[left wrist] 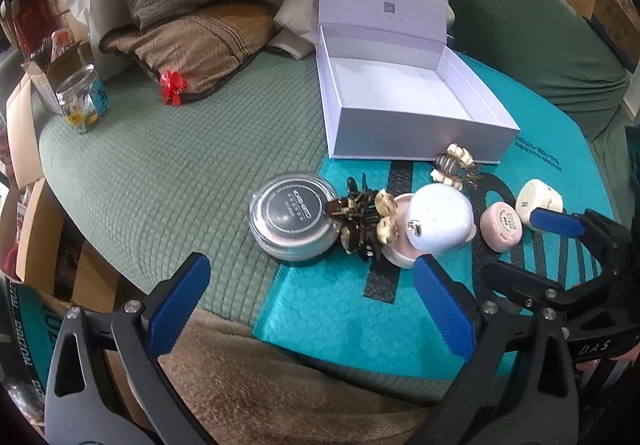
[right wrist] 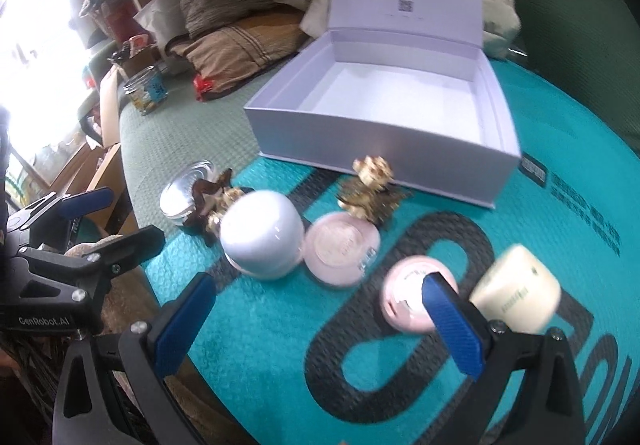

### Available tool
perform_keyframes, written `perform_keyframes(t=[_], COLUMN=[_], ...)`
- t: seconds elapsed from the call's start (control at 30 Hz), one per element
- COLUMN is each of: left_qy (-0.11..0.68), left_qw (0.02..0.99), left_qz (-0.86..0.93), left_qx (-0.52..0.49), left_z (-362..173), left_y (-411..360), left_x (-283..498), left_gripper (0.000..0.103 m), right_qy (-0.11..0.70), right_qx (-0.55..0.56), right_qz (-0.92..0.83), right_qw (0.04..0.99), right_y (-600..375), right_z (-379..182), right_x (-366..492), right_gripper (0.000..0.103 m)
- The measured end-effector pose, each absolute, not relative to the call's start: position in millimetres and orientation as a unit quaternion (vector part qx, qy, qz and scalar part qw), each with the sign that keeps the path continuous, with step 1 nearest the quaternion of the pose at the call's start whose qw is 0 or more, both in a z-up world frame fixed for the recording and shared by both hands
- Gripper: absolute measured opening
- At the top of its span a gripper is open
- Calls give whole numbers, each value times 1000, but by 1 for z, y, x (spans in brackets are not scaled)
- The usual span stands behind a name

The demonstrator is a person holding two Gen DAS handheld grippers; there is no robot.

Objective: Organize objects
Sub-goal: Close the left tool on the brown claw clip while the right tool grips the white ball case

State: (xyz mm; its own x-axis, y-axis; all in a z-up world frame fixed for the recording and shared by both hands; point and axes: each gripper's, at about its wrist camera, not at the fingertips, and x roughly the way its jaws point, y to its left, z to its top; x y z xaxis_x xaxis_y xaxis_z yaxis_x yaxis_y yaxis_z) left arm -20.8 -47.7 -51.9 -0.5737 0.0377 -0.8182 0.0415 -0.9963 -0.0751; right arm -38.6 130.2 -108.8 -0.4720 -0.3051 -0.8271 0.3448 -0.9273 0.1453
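My left gripper hangs with its jaws spread wide and nothing between them, low over the near edge of the teal mailer. My right gripper is just as wide and just as empty; its right finger crosses in front of the small pink jar, though this view is blurred and I cannot tell whether it touches.

The white box sits at the far end of the mailer with its lid standing up and its inside bare. Just before its front wall lies a gold hair clip. Nearer me is a cluster: the clear round case half on the green quilt, a brown claw clip leaning against it, then the white-lidded jar, tilted on a pink compact. To the right stand the small pink jar and the cream jar, close together, the cream one tipped on its side.

Well off to the left, a glass jar stands upright near a red bow.
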Motion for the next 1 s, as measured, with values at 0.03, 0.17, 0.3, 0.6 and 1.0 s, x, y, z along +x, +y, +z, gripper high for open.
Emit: perform_keyframes(t=[0.03,0.17,0.3,0.6,1.0], left_qy=[40,49,54,61,86], left_qw=[1,-15,-31,-36,-52], left_qz=[-887,-884,-880,-879,-874], left_qx=[461,466,471,472,475], left_z=[-52,-53,-56,-61,-67], left_y=[-48,-52,-56,-60,-59], left_x=[-22,-27,-31,-39,-44], left_gripper=[101,91,82,78,79], right_qy=[23,28,35,53,54], right_qx=[477,473,470,458,447], right_qz=[-857,-853,-850,-847,-844], right_qw=[196,218,235,265,290], right_y=[127,118,112,102,108], right_z=[-109,-111,-113,-117,-120], right_x=[-41,-50,-55,-61,-58], right_gripper=[102,89,87,79,54])
